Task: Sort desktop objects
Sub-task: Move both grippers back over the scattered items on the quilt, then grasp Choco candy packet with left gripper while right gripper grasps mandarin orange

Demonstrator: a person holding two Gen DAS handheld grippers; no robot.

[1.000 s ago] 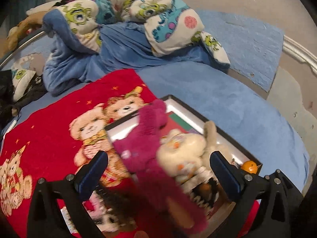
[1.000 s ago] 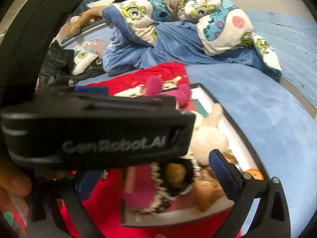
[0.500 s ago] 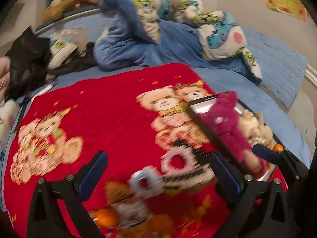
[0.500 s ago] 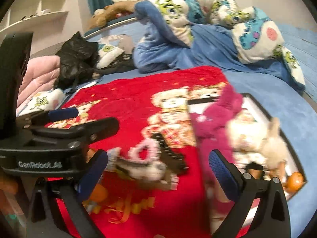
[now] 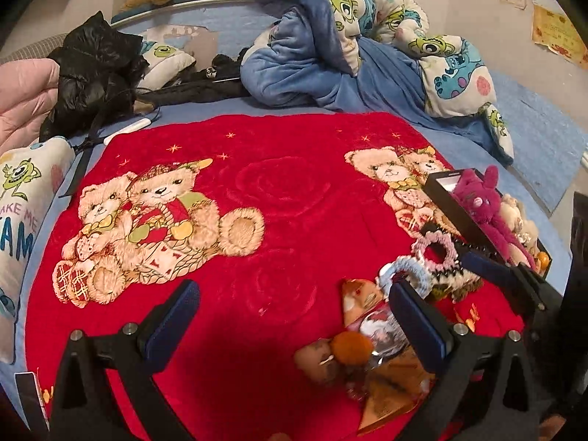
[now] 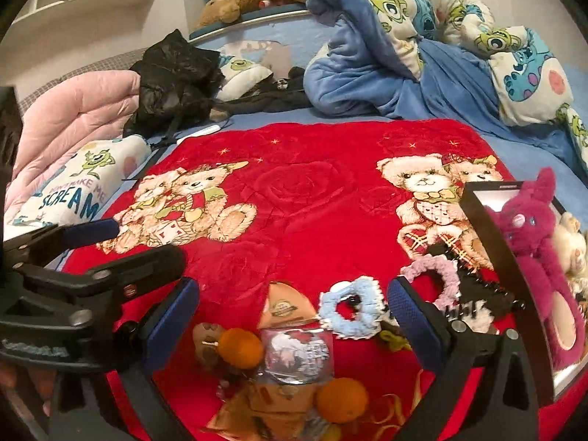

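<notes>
**Both grippers empty above the pile, next pick not yet chosen**

The work surface is a bed, covered by a red teddy-bear blanket (image 6: 294, 198). The right gripper (image 6: 294, 316) hangs with its jaws wide apart and nothing between them, framing the loose pile. The left gripper (image 5: 290, 316) is likewise spread wide and empty; its view has the pile at about 4 o'clock, partly behind its right finger.

Still unsorted in the right wrist view: a blue scrunchie (image 6: 351, 308) near centre, a pink scrunchie (image 6: 433, 275) at 2 o'clock from it, a black comb (image 6: 477, 294) beside that, two oranges (image 6: 240, 347) (image 6: 341, 398), and crinkly snack packets (image 6: 290, 352) between them. At 3 o'clock stands a black-framed tray (image 6: 488, 228), already holding a magenta plush toy (image 6: 529, 220) and a cream plush (image 6: 569, 242).

Judging by this, the step in hand is the reach for another item, with plush toys done and small things left. The blue scrunchie lies most squarely between the right fingers, so it looks the likeliest pick. That calls for lowering onto it, closing across the soft ring without snagging the packet edge touching it, then carrying it toward its place at 3 o'clock. The oranges may roll on the soft blanket.
</notes>
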